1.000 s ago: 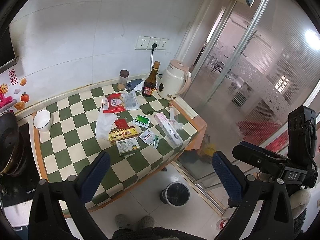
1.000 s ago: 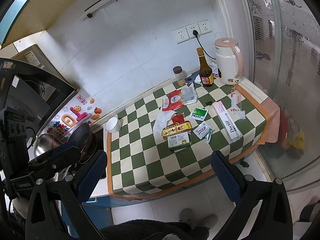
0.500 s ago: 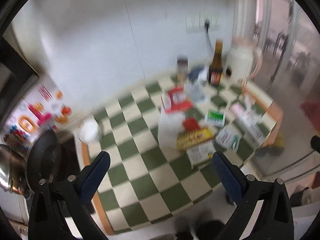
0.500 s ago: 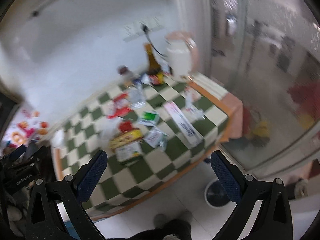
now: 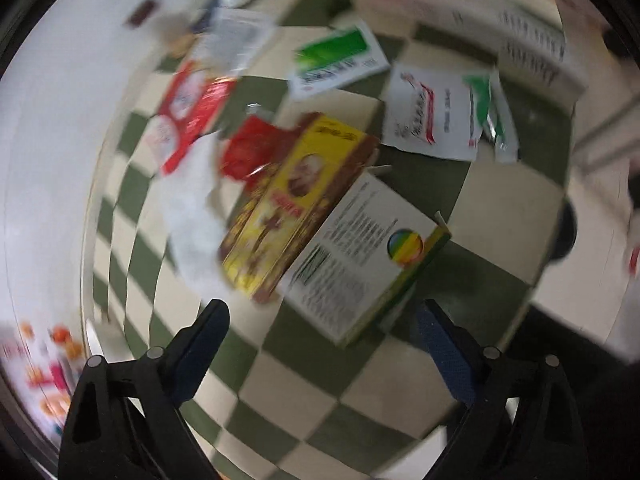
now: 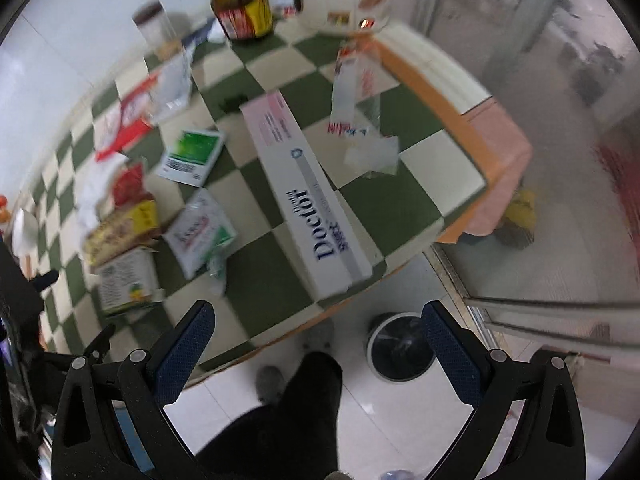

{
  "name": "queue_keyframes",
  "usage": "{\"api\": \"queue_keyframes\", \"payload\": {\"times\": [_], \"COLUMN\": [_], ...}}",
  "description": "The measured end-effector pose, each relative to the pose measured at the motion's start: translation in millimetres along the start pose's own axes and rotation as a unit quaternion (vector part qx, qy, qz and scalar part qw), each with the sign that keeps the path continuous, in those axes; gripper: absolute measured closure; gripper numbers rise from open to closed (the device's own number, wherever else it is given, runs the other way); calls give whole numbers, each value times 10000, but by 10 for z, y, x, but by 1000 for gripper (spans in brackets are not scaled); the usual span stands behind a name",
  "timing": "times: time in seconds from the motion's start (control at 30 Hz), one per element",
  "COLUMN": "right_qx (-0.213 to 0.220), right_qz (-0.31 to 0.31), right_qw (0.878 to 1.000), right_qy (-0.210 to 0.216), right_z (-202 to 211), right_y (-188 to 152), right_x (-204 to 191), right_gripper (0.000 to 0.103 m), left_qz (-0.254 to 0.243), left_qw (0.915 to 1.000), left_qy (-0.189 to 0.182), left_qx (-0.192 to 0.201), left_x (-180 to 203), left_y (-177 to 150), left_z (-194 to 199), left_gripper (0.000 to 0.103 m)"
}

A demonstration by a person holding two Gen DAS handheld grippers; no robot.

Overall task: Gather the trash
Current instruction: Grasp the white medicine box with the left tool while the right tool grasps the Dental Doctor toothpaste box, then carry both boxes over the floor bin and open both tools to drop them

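Left gripper [image 5: 322,332] above green-checked table [image 5: 280,384], jaws wide, just been closing slightly, nothing between. White leaflet box [image 5: 360,256] just ahead, touching yellow-brown box [image 5: 296,200]; sachets, red wrappers beyond. Right gripper [image 6: 316,344] parted, empty, over table's front edge; long Doctor box [image 6: 308,200] near; round bin [image 6: 400,348] on floor below.

Two hand-held black plastic grippers: the left gripper [image 5: 322,338] and the right gripper [image 6: 318,342] each carry two angled fingers with textured dark blue pads [image 6: 182,346] and round silver screws [image 6: 137,355]. The person wears dark trousers [image 6: 296,412] and grey fuzzy slippers [image 6: 319,334].
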State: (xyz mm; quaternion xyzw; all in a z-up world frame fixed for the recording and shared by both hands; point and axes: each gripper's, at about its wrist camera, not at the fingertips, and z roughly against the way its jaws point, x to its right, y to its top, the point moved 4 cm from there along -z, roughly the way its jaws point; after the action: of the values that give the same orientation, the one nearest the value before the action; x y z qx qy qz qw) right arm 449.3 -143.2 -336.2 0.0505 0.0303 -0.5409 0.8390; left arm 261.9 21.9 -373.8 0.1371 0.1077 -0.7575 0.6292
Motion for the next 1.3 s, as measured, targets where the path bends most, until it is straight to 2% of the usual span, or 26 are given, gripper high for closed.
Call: {"api": "queue_keyframes", "payload": {"times": [0.13,0.2,0.23,0.37,0.43,0.5,0.53,0.57,0.6,0.7,0.77,0.8,0.83,0.9,0.97,1.0,1.07,1.17,1.3], "right_qx": [-293,-398,-438,-577,-653,-676,-677,-693,-689,-465,-570,-641,-756,-930,-853,-835,-793,-601,-308], "right_qz": [216,311,349,366,372,426,457,479,470,324,190,156,119,62,175,214,300,202,-84], "right_qw": [9992,9985,9982,9971,9965,9962,9961,9959,9959,9971,9959,9950,9935,9909,9924,9928,9937,9947,9948], "right_qy": [149,196,216,329,379,359,345,337,355,506,678,749,840,972,868,828,730,810,967], "right_z": [-296,-412,-466,-669,-773,-859,-903,-942,-960,-910,-912,-917,-930,-964,-964,-964,-956,-845,-621], "right_y": [200,285,334,499,558,595,614,615,617,580,506,465,415,347,326,304,279,175,86], "right_x": [45,46,53,58,42,17,-16,-28,-36,-46,-44,-50,-56,-61,-94,-109,-137,-160,-121], "right_gripper": [0,0,0,0,0,8,21,41,47,48,48,48,48,47,47,47,48,50,50], "left_qz": [-634,-761,-726,-302,-249,-224,-178,-87,43,826,1461,1850,2025,1975,1787,1764,1817,1786,1946], "left_qw": [9979,9966,9968,9972,9974,9979,9982,9983,9981,9923,9819,9733,9698,9692,9726,9742,9720,9762,9776], "left_qy": [-25,-60,-95,-554,-536,-464,-413,-408,-434,-686,-956,-1115,-1126,-1203,-1134,-1098,-1187,-941,-571], "left_qx": [-154,-307,-317,-412,-408,-392,-391,-412,-440,-624,-727,-776,-766,-843,-960,-886,-904,-792,-565], "left_x": [167,224,219,138,142,158,180,184,211,109,55,19,-3,30,104,106,115,75,-11], "left_y": [148,211,237,362,373,374,387,386,382,276,158,98,67,23,-20,-13,-1,32,7], "left_z": [-161,-261,-270,-277,-263,-231,-197,-179,-159,-148,-158,-165,-163,-197,-250,-242,-242,-205,-14], "left_gripper": [8,8,7,19,22,27,31,31,31,32,32,31,30,29,24,24,31,32,32]}}
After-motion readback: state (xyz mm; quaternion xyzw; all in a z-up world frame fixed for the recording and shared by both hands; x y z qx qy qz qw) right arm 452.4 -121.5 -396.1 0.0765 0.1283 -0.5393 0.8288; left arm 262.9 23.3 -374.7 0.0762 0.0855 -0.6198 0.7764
